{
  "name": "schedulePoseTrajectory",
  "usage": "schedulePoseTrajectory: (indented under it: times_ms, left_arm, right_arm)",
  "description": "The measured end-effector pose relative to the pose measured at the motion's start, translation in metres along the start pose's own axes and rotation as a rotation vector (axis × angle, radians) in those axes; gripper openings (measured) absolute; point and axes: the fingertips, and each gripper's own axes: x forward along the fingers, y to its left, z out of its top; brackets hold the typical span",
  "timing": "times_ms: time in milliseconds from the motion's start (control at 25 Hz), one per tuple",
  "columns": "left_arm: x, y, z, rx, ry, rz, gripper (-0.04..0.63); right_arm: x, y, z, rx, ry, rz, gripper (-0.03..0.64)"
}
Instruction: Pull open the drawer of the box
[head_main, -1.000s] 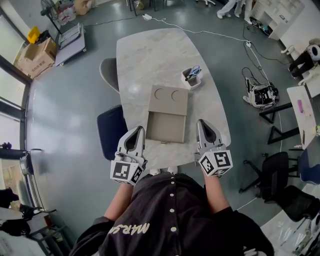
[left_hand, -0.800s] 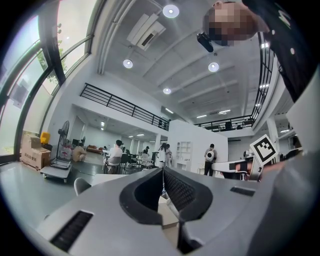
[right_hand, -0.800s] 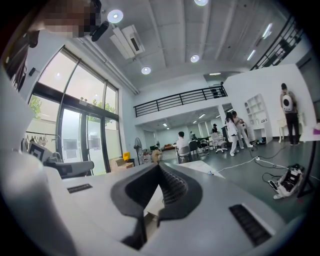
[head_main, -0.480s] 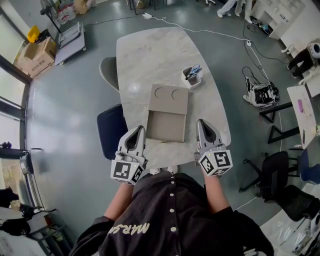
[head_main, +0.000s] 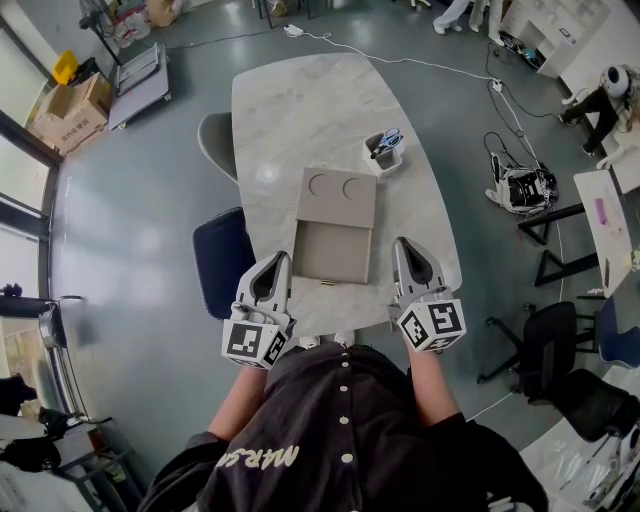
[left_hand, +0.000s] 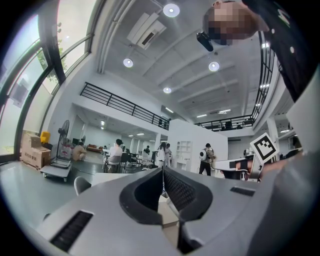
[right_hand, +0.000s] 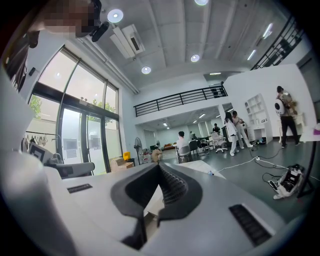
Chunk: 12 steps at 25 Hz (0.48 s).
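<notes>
The pale marble-patterned oval table (head_main: 290, 110) stretches ahead of our two grippers. On it, ahead of and between them, lies the flat tan box (head_main: 337, 198) with two round recesses on top. Its shallow tan drawer (head_main: 330, 252) stands pulled out towards us. Our left gripper (head_main: 277, 260) and right gripper (head_main: 404, 246) flank that drawer without touching it, each with jaws pressed together on nothing. Beyond the right gripper sits a small white square pen cup (head_main: 383, 153).

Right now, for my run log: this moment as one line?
drawer: looks pulled out of box | left gripper: jaws shut, empty, left of drawer | right gripper: jaws shut, empty, right of drawer
</notes>
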Motion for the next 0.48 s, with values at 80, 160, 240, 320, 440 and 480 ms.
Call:
schedulePoseTrajectory:
  times_ms: [80,160,240,320,440,480]
  left_arm:
    - [0.0012,-0.0003,0.0012,-0.001,0.000,-0.003,0.017]
    - [0.0027,-0.0009,0.0038,-0.004,0.001,-0.008,0.017]
    - [0.0028,-0.0011,0.0031,-0.003,0.000,-0.009,0.017]
    - [0.0025,-0.0016,0.0007,-0.001,0.000,-0.008,0.017]
    - [0.0026,-0.0021,0.0013,0.002,-0.002,-0.008,0.017]
    - [0.0025,-0.0019,0.0013,0.002,-0.003,-0.008,0.017]
  right_arm:
    - [0.0006,-0.0001,0.0010,0.000,0.000,0.000,-0.004]
    - [0.0014,0.0005,0.0021,0.000,0.001,0.001,-0.004]
    - [0.0013,0.0003,0.0021,0.000,0.001,0.002,-0.003]
    - [0.0008,-0.0007,0.0013,0.001,0.001,0.002,-0.003]
    - [0.0010,-0.0005,0.0008,-0.003,0.002,0.003,-0.005]
    - [0.0013,0.0002,0.0008,-0.004,0.003,0.005,-0.004]
